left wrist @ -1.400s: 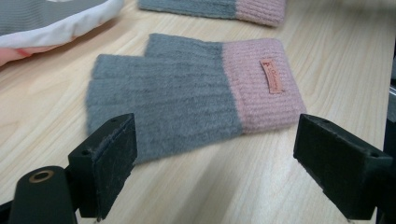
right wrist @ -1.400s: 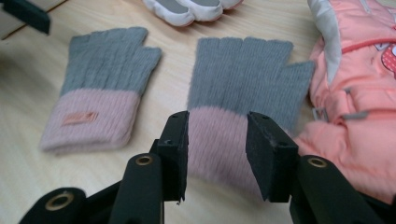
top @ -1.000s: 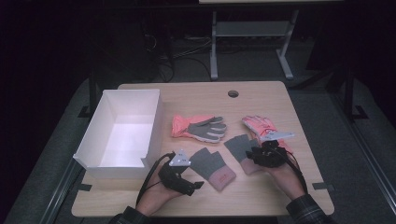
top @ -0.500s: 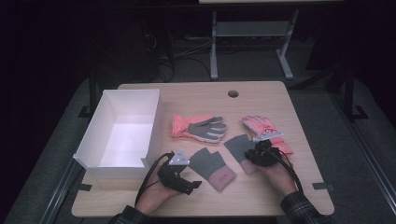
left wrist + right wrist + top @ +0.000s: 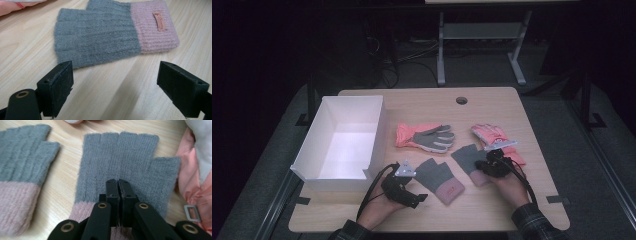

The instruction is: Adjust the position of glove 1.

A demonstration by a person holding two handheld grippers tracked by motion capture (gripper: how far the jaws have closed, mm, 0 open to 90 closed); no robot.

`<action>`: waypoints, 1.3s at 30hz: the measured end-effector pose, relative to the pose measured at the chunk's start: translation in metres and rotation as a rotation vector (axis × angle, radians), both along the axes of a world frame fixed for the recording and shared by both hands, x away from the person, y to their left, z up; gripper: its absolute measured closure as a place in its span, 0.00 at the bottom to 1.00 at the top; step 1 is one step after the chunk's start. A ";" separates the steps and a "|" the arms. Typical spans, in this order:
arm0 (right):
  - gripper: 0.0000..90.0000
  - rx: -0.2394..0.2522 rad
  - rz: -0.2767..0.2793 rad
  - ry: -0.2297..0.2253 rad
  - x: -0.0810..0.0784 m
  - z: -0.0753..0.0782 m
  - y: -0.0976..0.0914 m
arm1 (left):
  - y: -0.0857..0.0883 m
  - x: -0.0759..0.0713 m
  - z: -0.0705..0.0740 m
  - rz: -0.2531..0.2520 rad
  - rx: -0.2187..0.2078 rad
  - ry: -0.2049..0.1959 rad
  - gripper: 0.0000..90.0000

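Two grey fingerless gloves with pink cuffs lie on the wooden table near its front. My left gripper (image 5: 416, 197) (image 5: 115, 82) stands open just short of the left glove (image 5: 439, 178) (image 5: 100, 32), with nothing between its fingers. My right gripper (image 5: 483, 167) (image 5: 118, 182) is shut over the palm of the right glove (image 5: 468, 159) (image 5: 120, 155), pinching its knit into a small crease. The left glove (image 5: 22, 152) also lies to the left in the right gripper view.
A white open box (image 5: 312, 155) stands at the table's left. A pink and grey work glove (image 5: 424, 136) lies mid-table, and another pink one (image 5: 494, 136) (image 5: 192, 170) lies right beside the right gripper. A cable hole (image 5: 461, 100) is at the back.
My right gripper has slid a little left and toward the person, settling on the right grey glove. The left gripper has stayed put.
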State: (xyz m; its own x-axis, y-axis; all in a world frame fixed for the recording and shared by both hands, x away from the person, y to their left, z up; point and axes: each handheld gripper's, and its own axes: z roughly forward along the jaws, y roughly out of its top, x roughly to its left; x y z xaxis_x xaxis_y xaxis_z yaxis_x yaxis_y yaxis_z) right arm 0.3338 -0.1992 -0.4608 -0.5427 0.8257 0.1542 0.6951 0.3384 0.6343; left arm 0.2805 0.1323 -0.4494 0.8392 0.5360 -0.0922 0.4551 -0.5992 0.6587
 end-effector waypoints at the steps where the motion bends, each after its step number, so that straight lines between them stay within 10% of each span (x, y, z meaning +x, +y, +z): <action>1: 0.98 0.010 0.006 0.001 0.000 0.001 -0.002 | 0.000 0.000 0.000 -0.004 0.002 0.000 0.15; 16: 0.98 0.102 0.078 -0.025 -0.011 0.030 -0.004 | 0.001 0.001 -0.001 0.005 -0.003 0.000 0.15; 39: 0.98 0.151 0.212 0.015 -0.025 0.036 0.080 | 0.003 0.001 0.000 0.009 0.004 0.000 0.15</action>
